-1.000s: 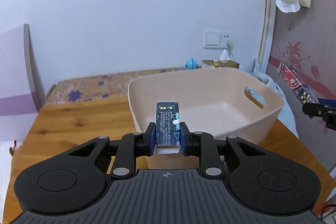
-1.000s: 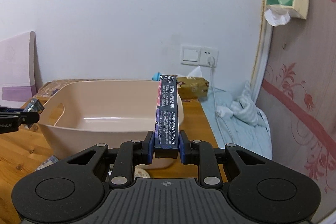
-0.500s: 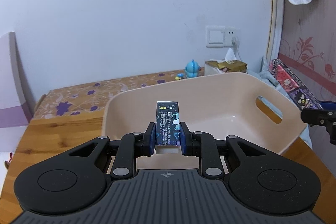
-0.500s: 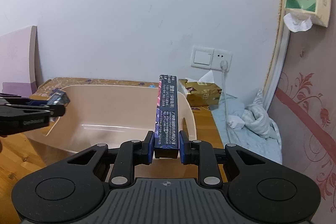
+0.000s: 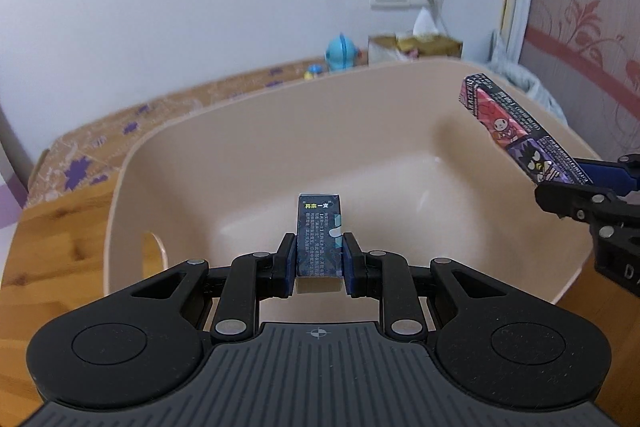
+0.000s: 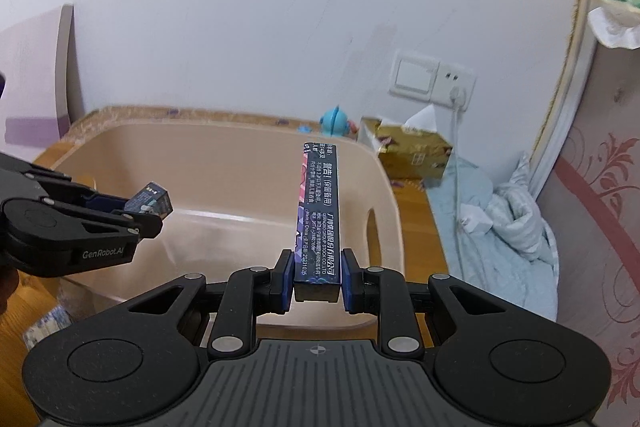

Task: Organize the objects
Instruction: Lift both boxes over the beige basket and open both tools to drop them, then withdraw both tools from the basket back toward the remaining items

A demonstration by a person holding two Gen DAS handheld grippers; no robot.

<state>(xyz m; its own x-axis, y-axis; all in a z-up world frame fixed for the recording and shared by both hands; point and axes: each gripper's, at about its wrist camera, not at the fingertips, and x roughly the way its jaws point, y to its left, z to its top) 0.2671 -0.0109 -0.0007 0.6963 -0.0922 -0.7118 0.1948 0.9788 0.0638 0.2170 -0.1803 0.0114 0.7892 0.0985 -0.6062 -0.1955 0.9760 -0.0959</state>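
The left tongs are clamped on a small dark blue box, holding it by its 2 long sides near the bottom end, so most of the box sticks out in front of the tips. The right tongs are clamped on a long thin box with cartoon pictures, also gripped at its near end, and the rest pokes far out ahead of the tips like a stick. Both boxes hang over the big beige plastic tub, which sits just in front of and below both tongs on the wooden table. The tub looks bare inside. Both boxes look like thin cardboard, so I think they are light and a bit stiff, but they could get squashed if pinched too hard. The long thin box is held only at 1 end, so it may tip or swing if it bumps the tub wall; a grip nearer its middle would be steadier. The small dark blue box is short, so it should stay put. Their printed skin looks smooth and might slide a little. Dropped from low down, neither should break.
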